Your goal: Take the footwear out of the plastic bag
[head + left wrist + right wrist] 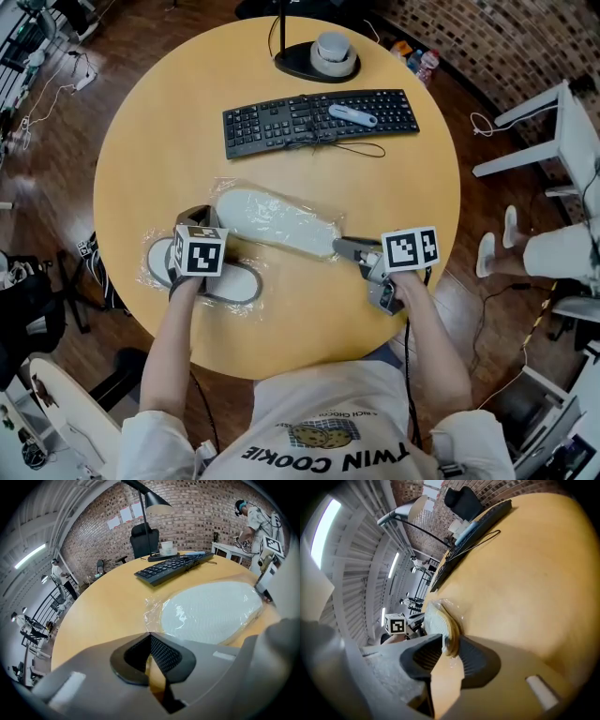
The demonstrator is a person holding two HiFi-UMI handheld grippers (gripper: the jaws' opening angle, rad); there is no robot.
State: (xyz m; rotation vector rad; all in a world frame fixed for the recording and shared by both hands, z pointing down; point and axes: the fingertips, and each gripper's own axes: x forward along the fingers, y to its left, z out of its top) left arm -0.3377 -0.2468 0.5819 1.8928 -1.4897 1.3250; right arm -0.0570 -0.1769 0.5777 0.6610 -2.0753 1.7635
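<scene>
- A black computer keyboard (281, 122) lies across the far half of the round wooden desk (403, 197), with a black lamp base (295, 64) behind it at the far edge.
- A pale flat slipper in a clear plastic bag (272, 220) lies mid-desk, slanting from far left to near right.
- A grey open slipper (239, 281) lies just near-left of it, partly under the left gripper (195, 220).
- The right gripper (345, 248) has its jaws on the pale slipper's right end.

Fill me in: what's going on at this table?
A person holds a hand-held gripper in each hand over a round table. The right hand-held gripper is shut on the end of a pale slipper lying sole-up inside a clear plastic bag. The left hand-held gripper, jaws together, is at a grey slipper, also under plastic. Neither slipper is out.
</scene>
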